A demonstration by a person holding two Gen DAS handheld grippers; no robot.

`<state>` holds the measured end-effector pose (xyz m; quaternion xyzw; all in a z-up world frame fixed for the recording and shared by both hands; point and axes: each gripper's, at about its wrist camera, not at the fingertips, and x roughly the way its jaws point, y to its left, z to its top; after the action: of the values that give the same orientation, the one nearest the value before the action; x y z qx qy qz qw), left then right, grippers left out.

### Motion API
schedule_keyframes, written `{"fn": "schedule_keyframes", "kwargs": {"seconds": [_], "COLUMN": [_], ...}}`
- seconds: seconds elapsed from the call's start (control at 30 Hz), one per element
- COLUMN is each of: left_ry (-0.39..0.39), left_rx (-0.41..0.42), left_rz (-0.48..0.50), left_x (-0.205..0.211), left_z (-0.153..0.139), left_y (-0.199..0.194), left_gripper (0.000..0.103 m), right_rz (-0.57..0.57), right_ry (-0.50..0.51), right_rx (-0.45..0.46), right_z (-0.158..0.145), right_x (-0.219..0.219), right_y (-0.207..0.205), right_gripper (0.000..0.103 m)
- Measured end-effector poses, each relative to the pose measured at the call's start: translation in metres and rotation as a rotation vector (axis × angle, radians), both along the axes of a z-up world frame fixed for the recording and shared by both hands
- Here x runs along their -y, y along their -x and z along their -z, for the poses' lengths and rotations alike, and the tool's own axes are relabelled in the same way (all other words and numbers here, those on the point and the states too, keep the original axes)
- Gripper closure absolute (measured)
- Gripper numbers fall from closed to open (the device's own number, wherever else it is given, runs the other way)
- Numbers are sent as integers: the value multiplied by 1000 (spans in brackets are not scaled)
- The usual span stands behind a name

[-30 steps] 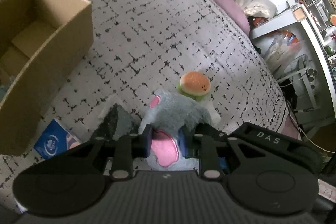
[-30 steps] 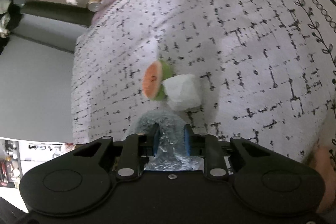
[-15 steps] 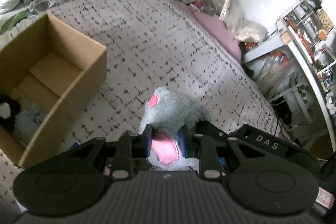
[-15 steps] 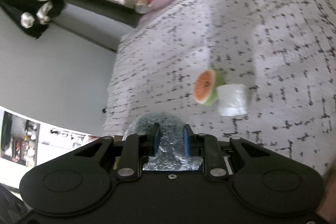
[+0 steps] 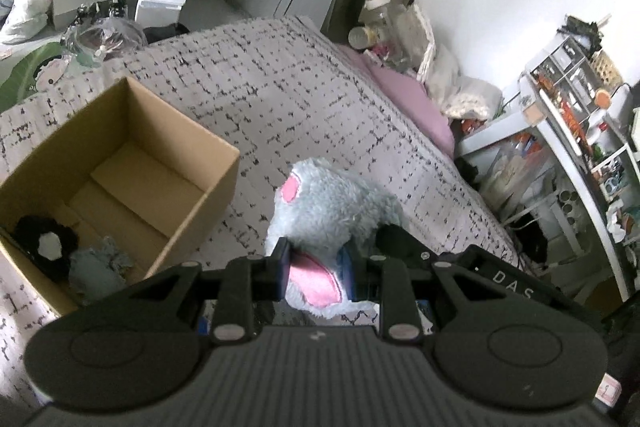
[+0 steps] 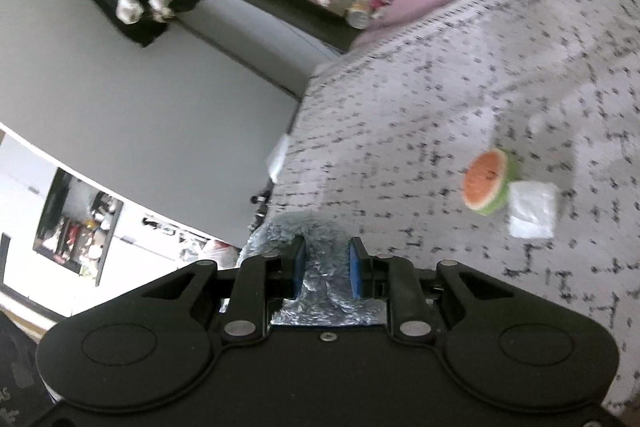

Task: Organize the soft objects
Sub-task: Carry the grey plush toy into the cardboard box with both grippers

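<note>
My left gripper (image 5: pixel 316 269) is shut on a grey plush toy (image 5: pixel 328 211) with pink ear patches, held above the patterned bed. My right gripper (image 6: pixel 325 267) is shut on the same grey plush (image 6: pixel 304 231) by its fur. An open cardboard box (image 5: pixel 132 163) sits on the bed to the left of the plush; inside lie a black-and-white soft item (image 5: pixel 44 243) and a grey-blue soft item (image 5: pixel 98 267). A small burger plush (image 6: pixel 488 183) and a white soft block (image 6: pixel 534 211) lie on the bed in the right wrist view.
The bed (image 5: pixel 288 99) has a grey-white patterned cover. A pink pillow (image 5: pixel 404 99) and clutter lie at its far end. A white shelf unit (image 5: pixel 572 131) with many small items stands to the right. Bags and a glass bowl (image 5: pixel 104 35) sit beyond the box.
Both grippers have risen with the grey plush and tilted up. The box now shows fully on the left. The burger plush has dropped out of the left wrist view.
</note>
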<state>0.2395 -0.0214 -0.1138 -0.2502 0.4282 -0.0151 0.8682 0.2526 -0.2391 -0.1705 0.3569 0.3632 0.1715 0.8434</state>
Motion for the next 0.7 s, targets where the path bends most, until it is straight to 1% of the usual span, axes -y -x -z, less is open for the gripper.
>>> {"fn": "schedule_keyframes", "kwargs": {"seconds": [0.13, 0.3, 0.43, 0.57, 0.7], "left_ry": [1, 9, 12, 23, 30], "left_rx": [19, 35, 49, 46, 58], "left_rz": [-16, -33, -46, -68, -85], "left_x": [-14, -30, -41, -55, -69], "left_z": [-8, -13, -14, -12, -13], "left_y": [3, 8, 14, 21, 28], "left_gripper": [78, 80, 80, 81, 82], "right_rz": [-42, -87, -127, -159, -191], "right_ry": [-10, -15, -10, -6, -22], "right_rx": [54, 99, 114, 133, 146], "right_z": [-7, -14, -16, -18, -18], "right_x": [-11, -22, -34, -47, -57], "right_y": [2, 5, 6, 9, 10], "right_gripper": [81, 81, 81, 82, 83]}}
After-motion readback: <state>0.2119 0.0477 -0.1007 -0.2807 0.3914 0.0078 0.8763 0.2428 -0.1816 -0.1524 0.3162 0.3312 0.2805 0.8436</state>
